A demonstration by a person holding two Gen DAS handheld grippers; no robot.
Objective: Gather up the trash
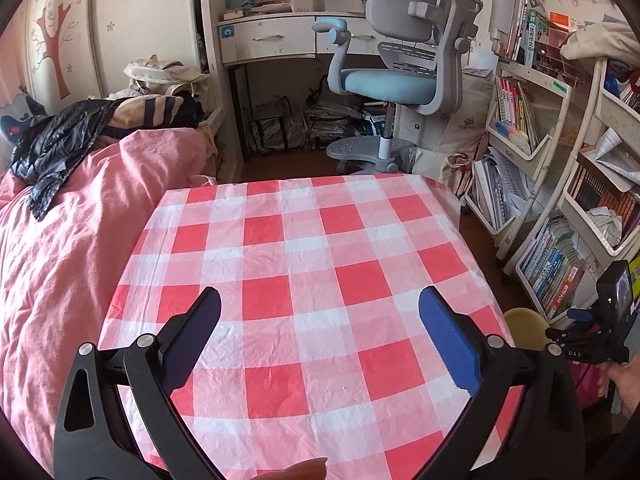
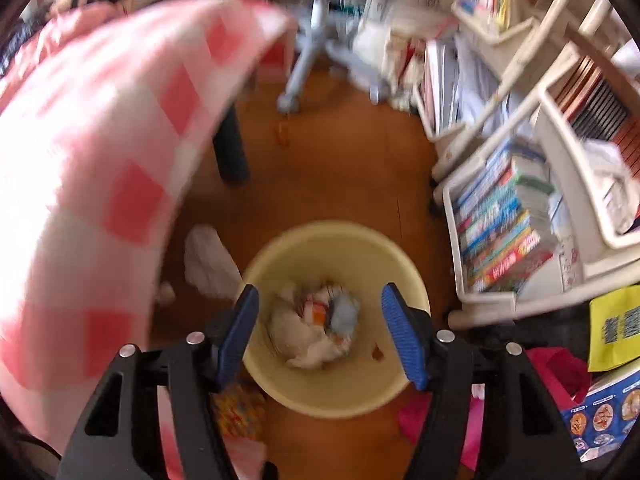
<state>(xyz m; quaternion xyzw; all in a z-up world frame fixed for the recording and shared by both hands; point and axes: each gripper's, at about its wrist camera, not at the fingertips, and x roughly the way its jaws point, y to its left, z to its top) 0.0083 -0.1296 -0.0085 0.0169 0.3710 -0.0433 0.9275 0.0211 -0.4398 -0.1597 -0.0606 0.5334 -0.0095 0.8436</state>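
Right hand-held gripper [image 2: 318,330]: jaws spread, nothing between them, above the bin.
Left hand-held gripper [image 1: 320,336]: jaws spread, empty, over the checkered surface [image 1: 320,240].
Trash: crumpled wrappers [image 2: 316,330] in the yellow bin [image 2: 276,384]; white crumpled paper [image 2: 208,258] on the floor beside it.
Handling: probably light, soft, crushable; pinch a raised fold.

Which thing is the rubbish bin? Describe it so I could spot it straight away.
Find the table with the red-and-white checked cloth, then look down at the wooden floor beside it, towards the white book racks. The bin is the round, pale yellow tub there, the only open container, with crumpled paper and wrappers inside.
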